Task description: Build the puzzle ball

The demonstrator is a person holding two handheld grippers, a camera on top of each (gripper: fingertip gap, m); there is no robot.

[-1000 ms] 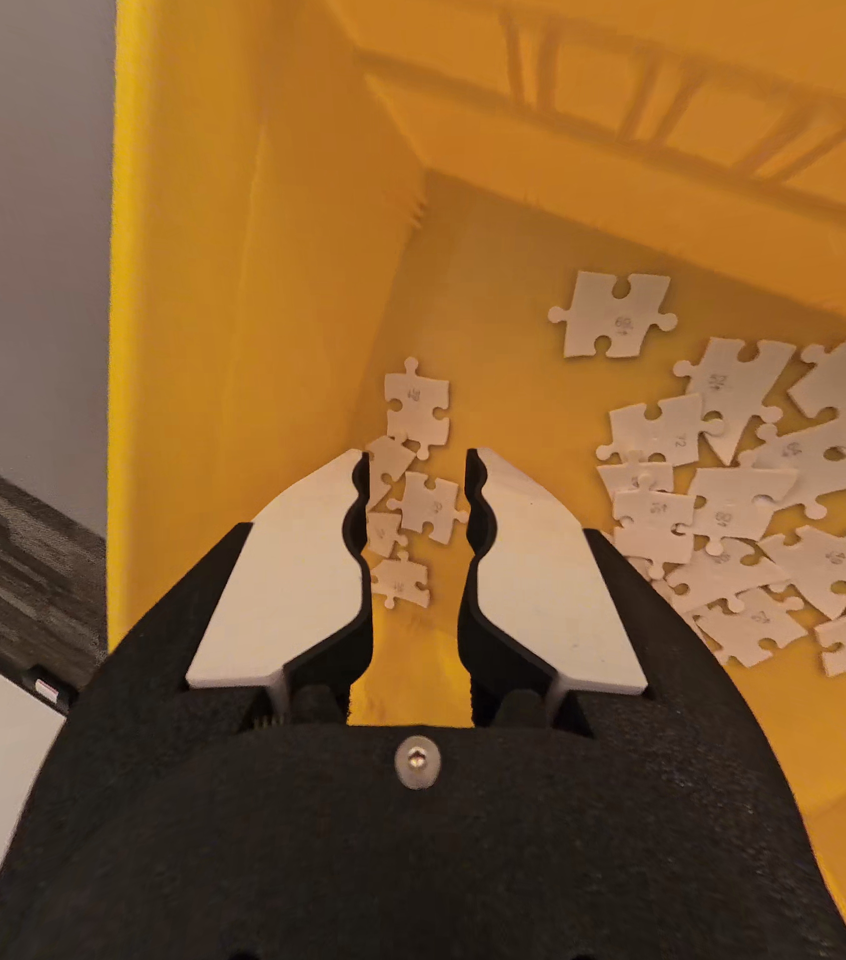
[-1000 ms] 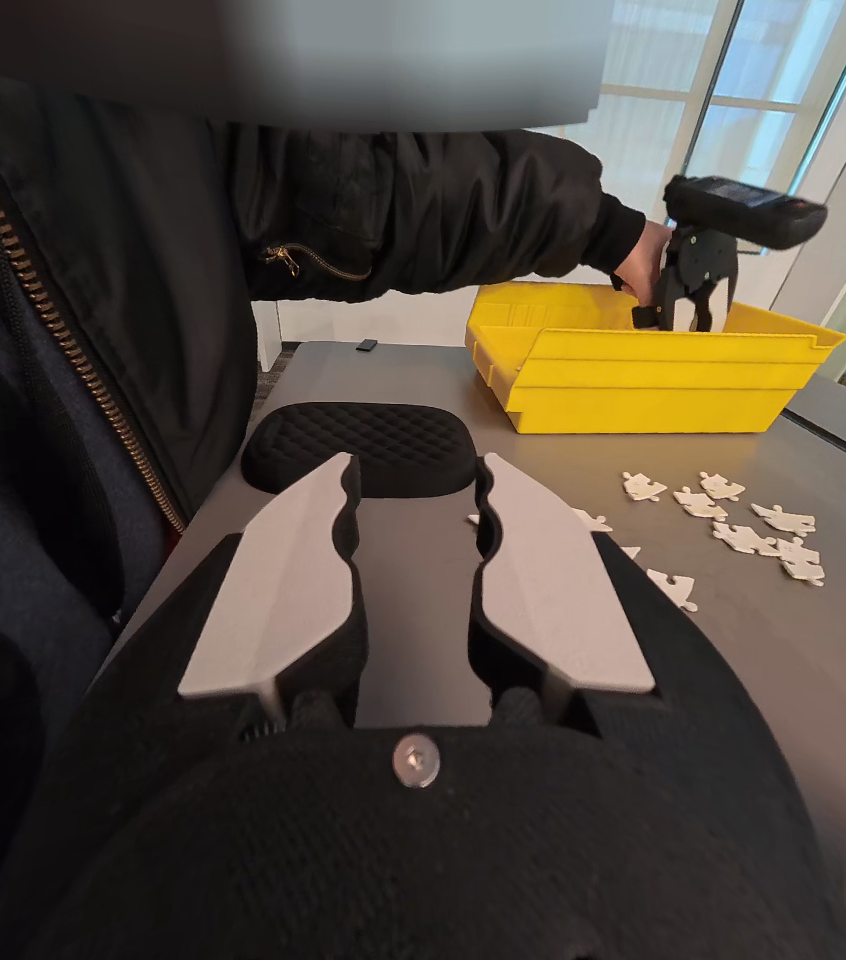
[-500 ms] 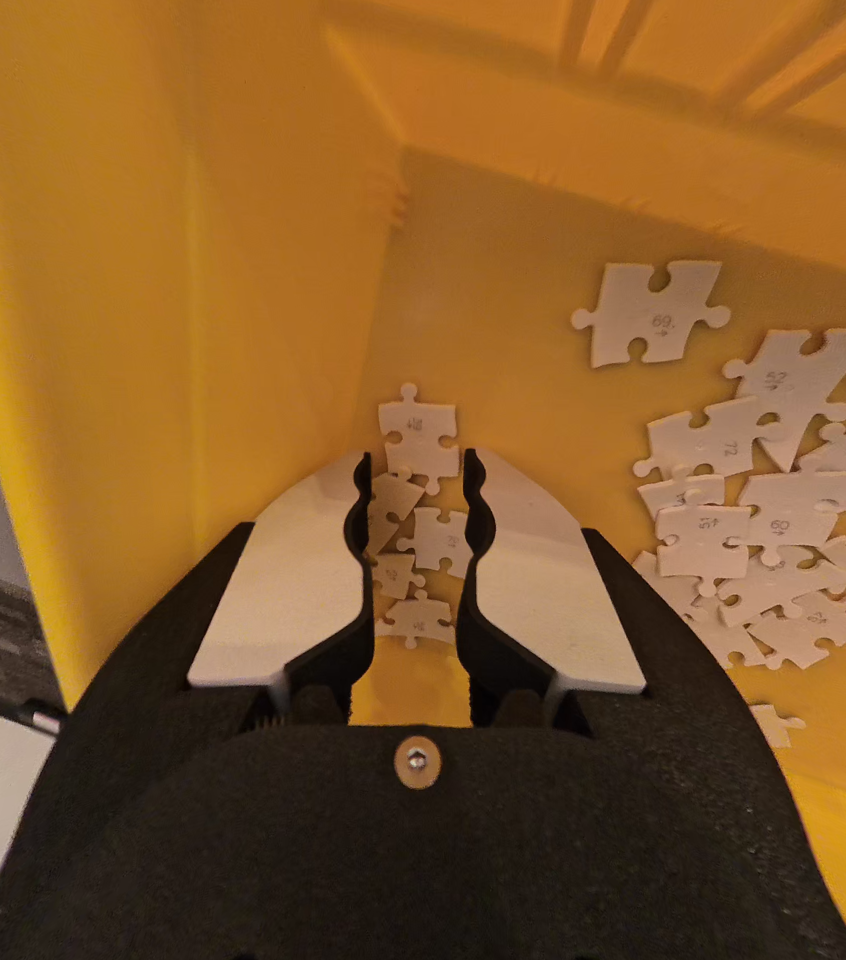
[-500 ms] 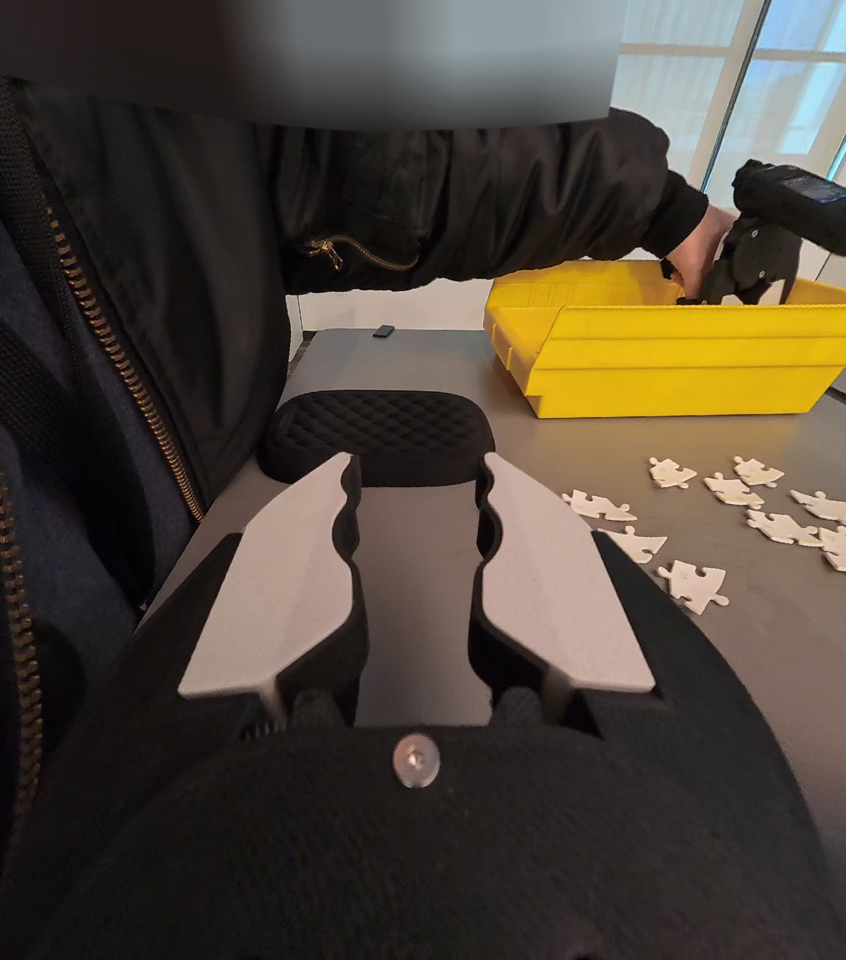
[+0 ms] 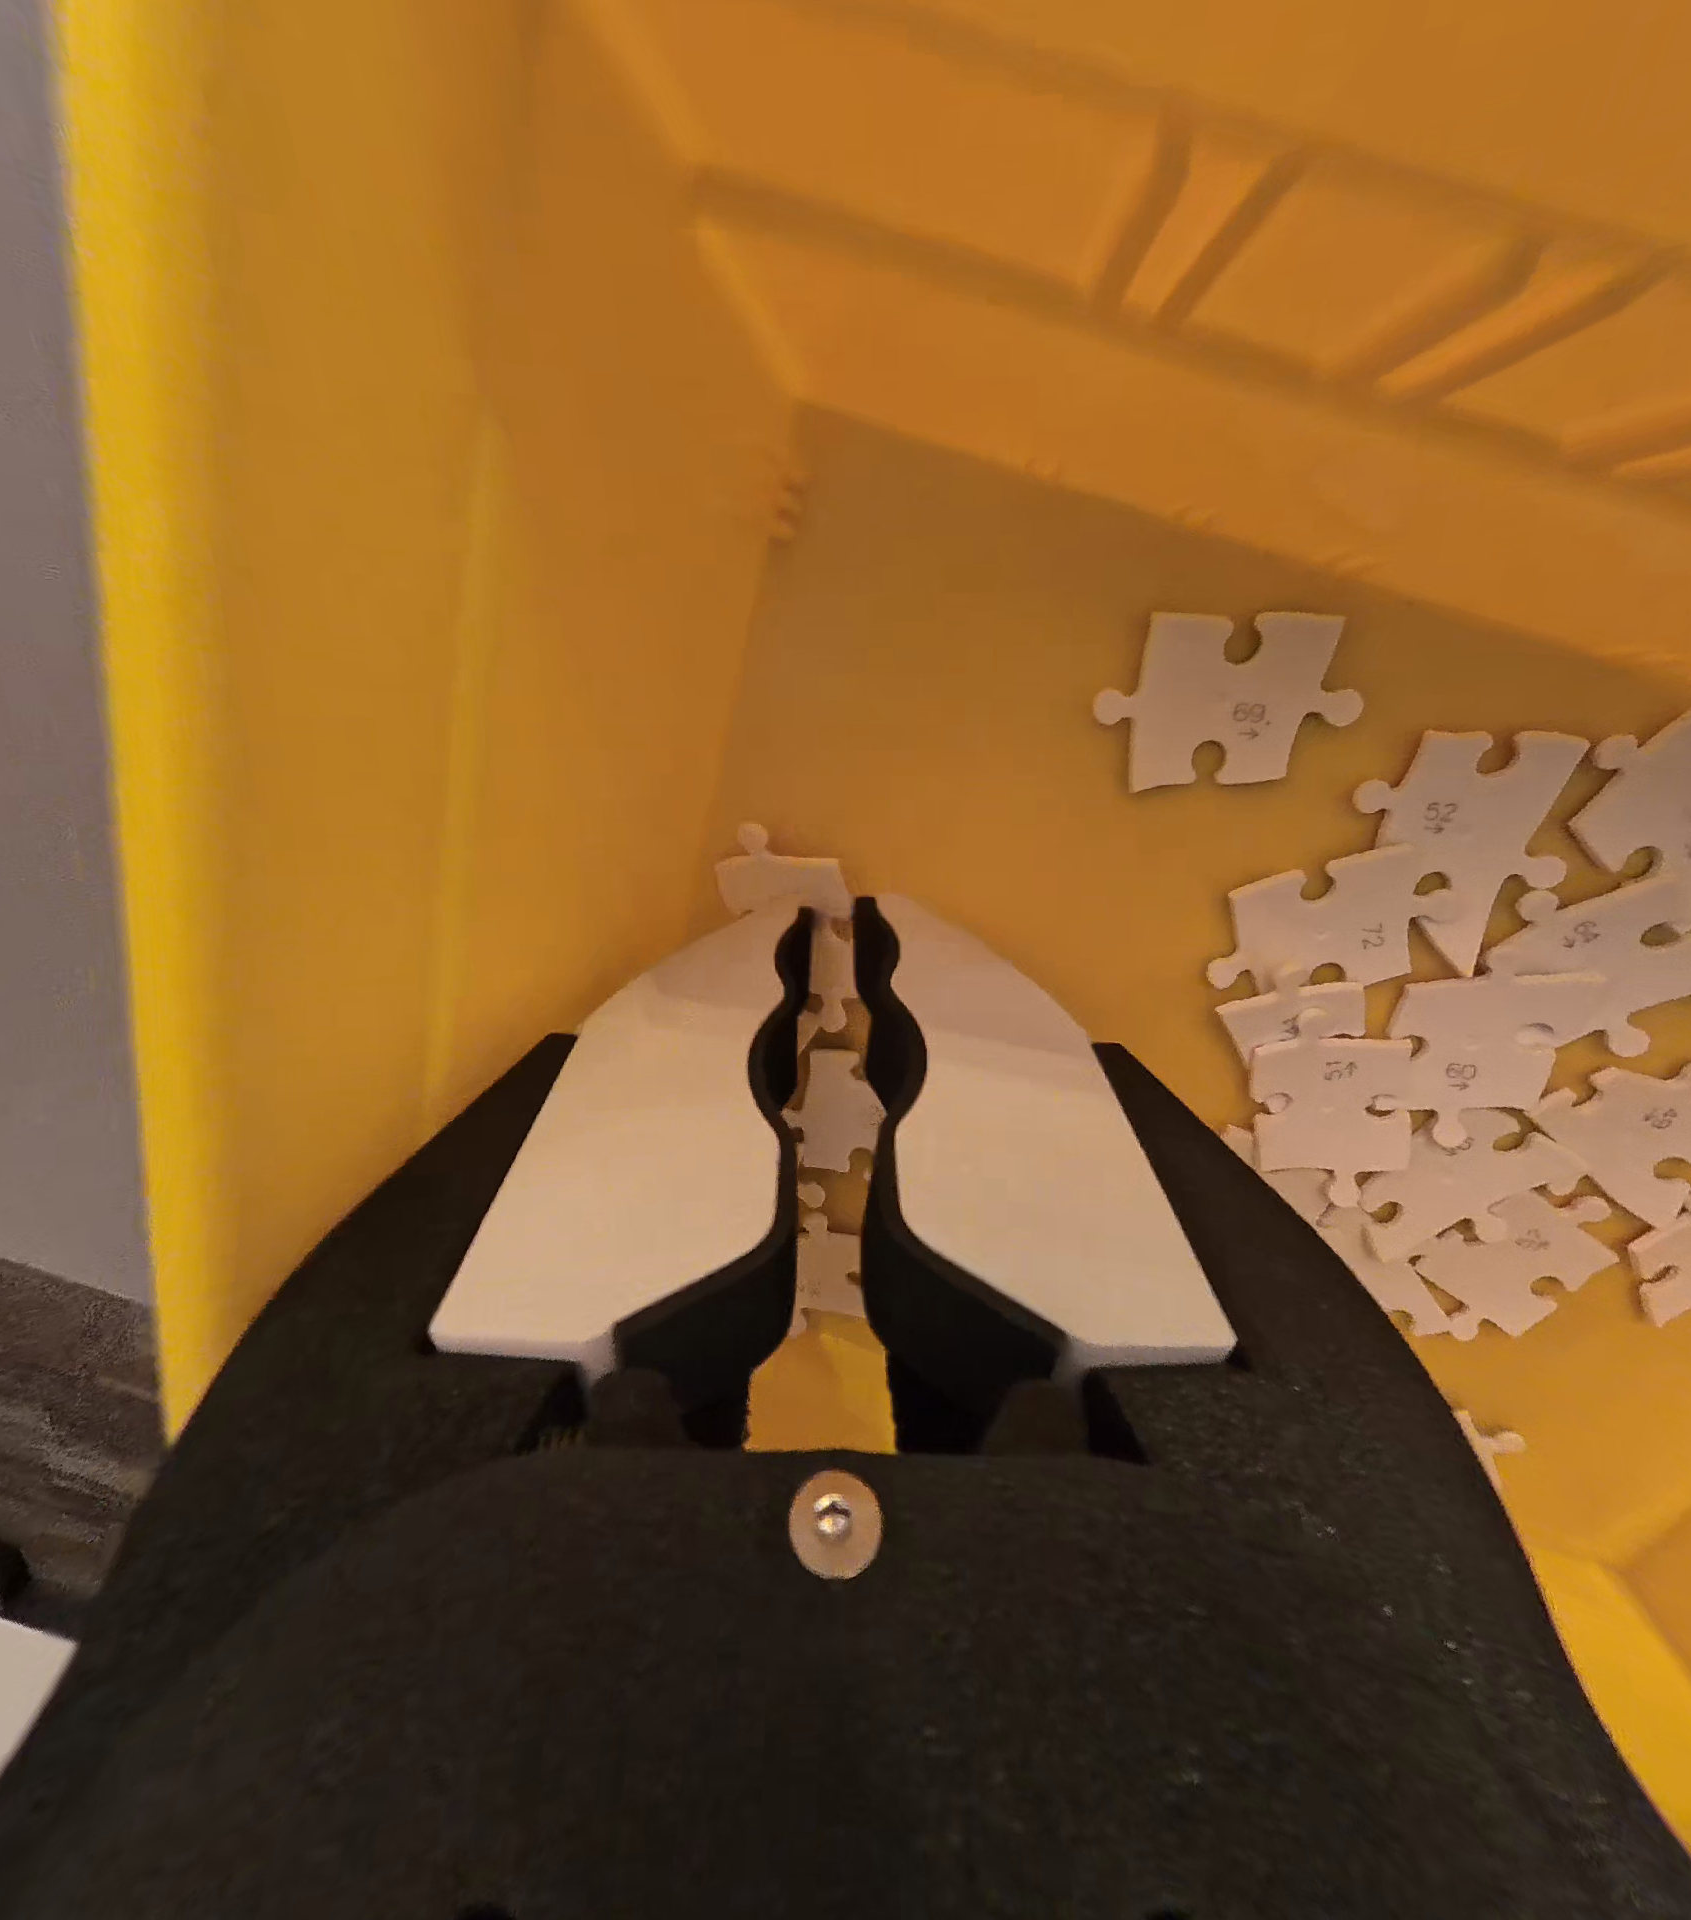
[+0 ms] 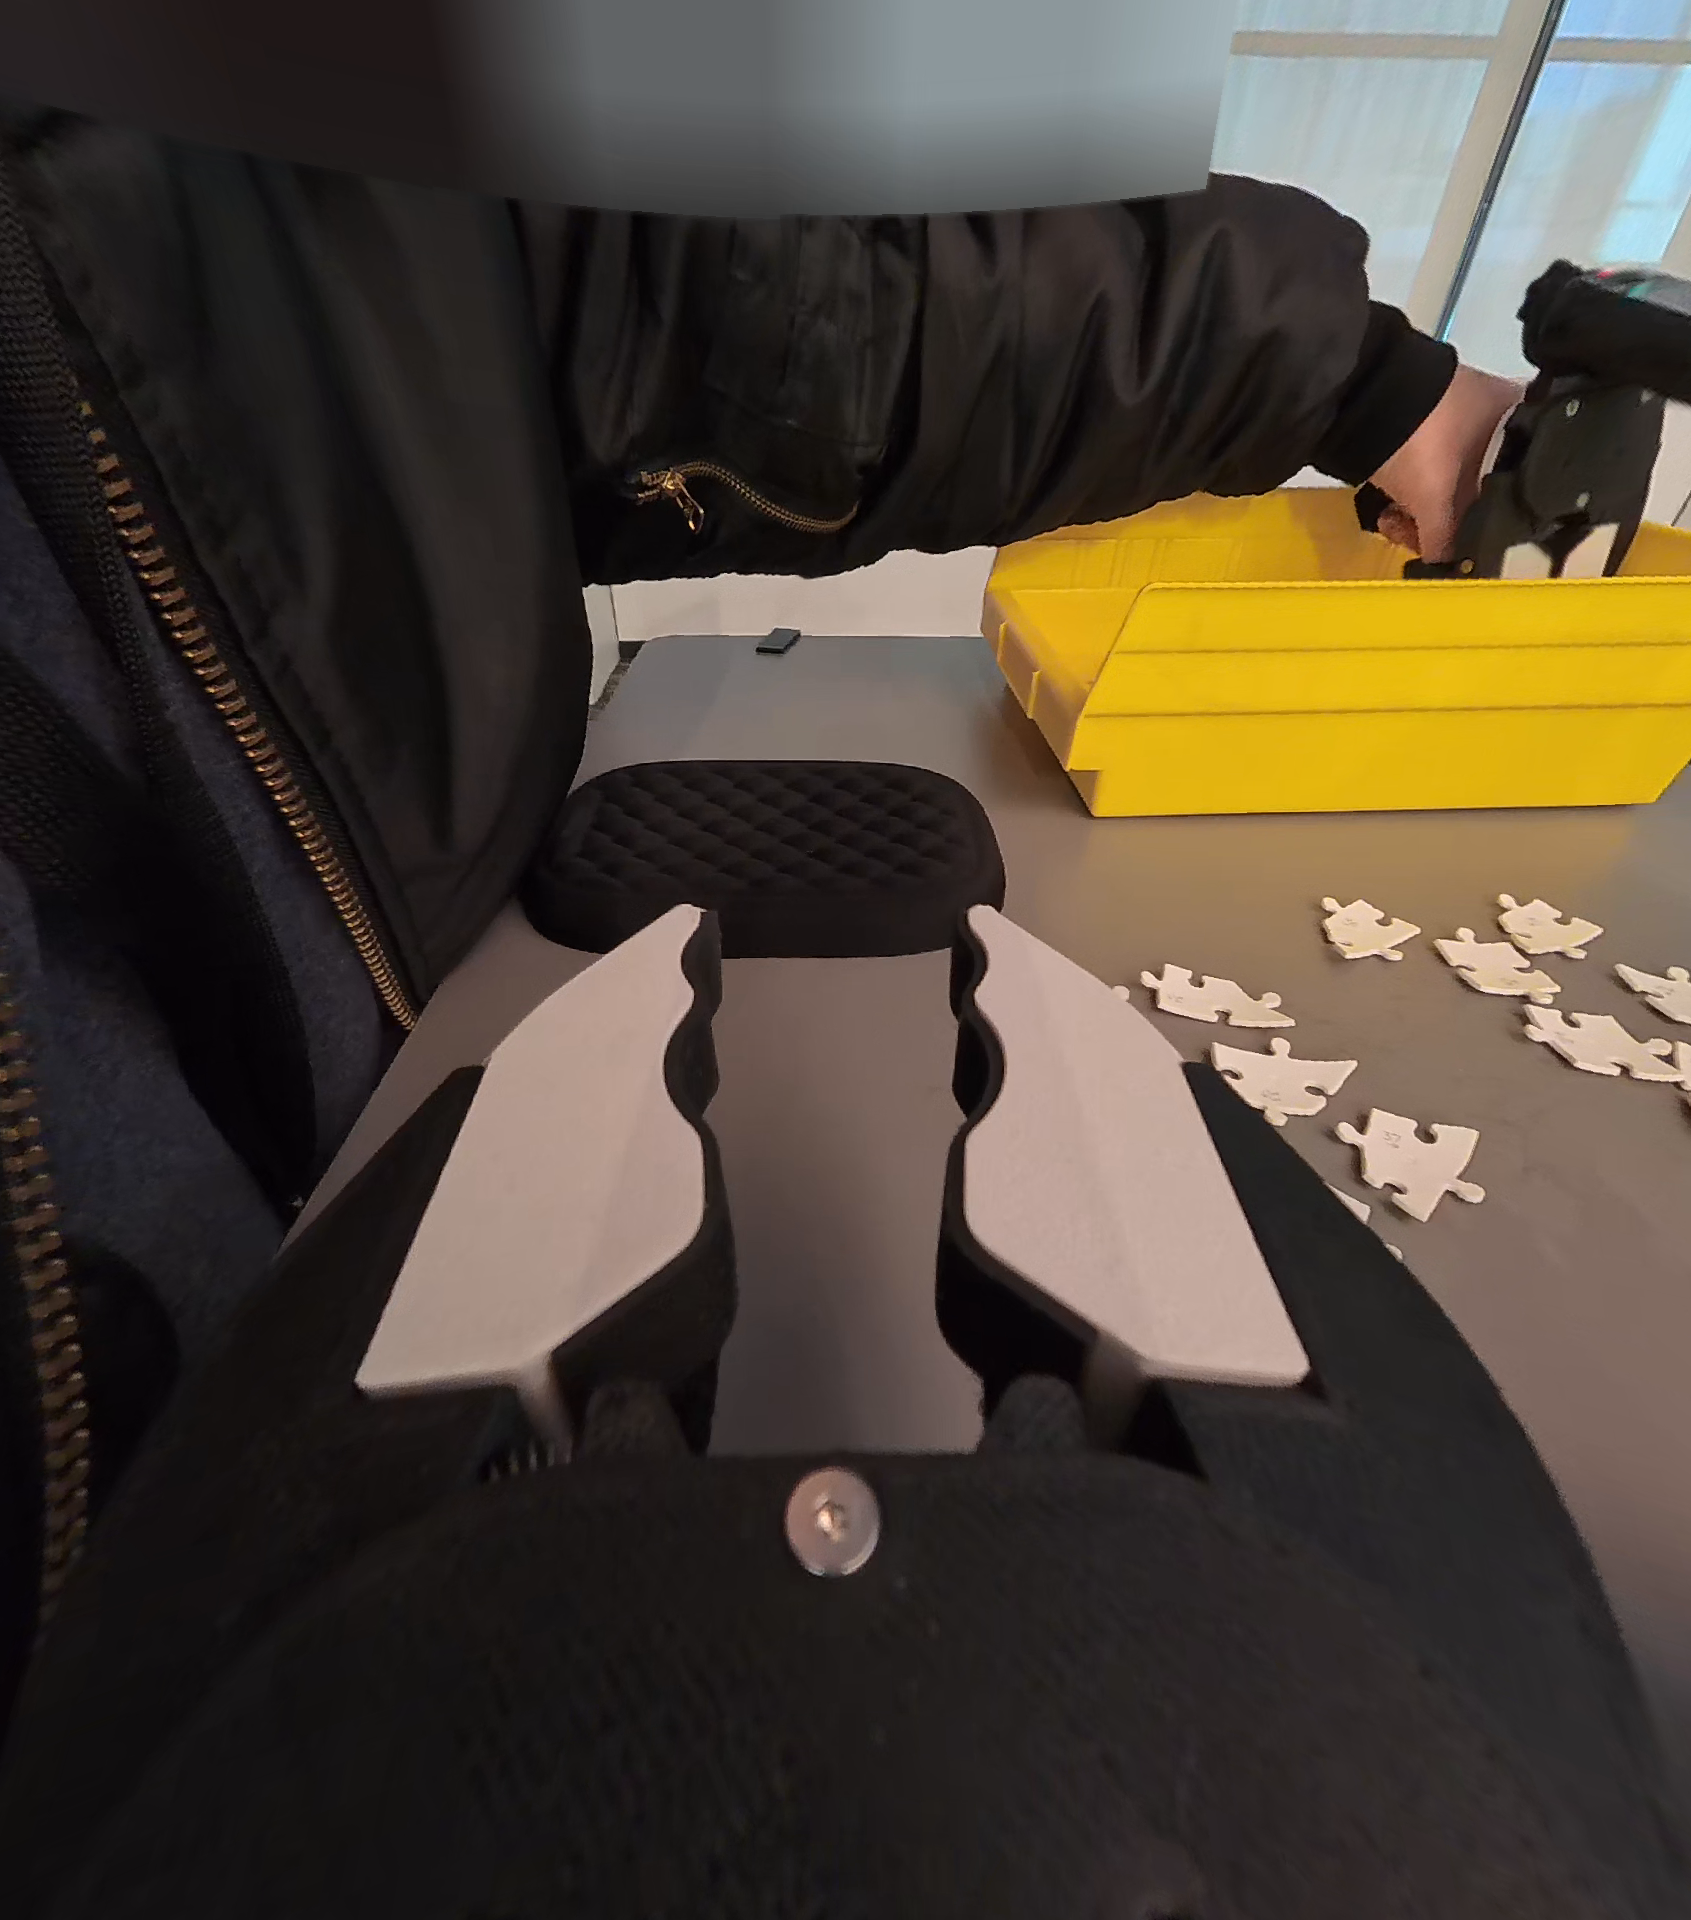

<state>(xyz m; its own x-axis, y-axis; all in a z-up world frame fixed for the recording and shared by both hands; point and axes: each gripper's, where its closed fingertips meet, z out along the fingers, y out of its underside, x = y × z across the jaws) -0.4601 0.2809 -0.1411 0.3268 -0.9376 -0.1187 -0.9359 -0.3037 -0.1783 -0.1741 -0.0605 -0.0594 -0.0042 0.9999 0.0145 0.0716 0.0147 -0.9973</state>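
Nine loose puzzle pieces [image 6: 1222,996] beside one yellow bin [image 6: 1392,717]

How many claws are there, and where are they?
2. The left claw is down inside the yellow bin, over puzzle pieces by its wall. The right claw is above the grey table, pointing at a black pad.

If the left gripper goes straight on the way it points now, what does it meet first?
Most likely the small puzzle pieces lying by the side wall of the yellow bin. The left gripper points down at them, fingers nearly closed. Whether it already touches one is unclear.
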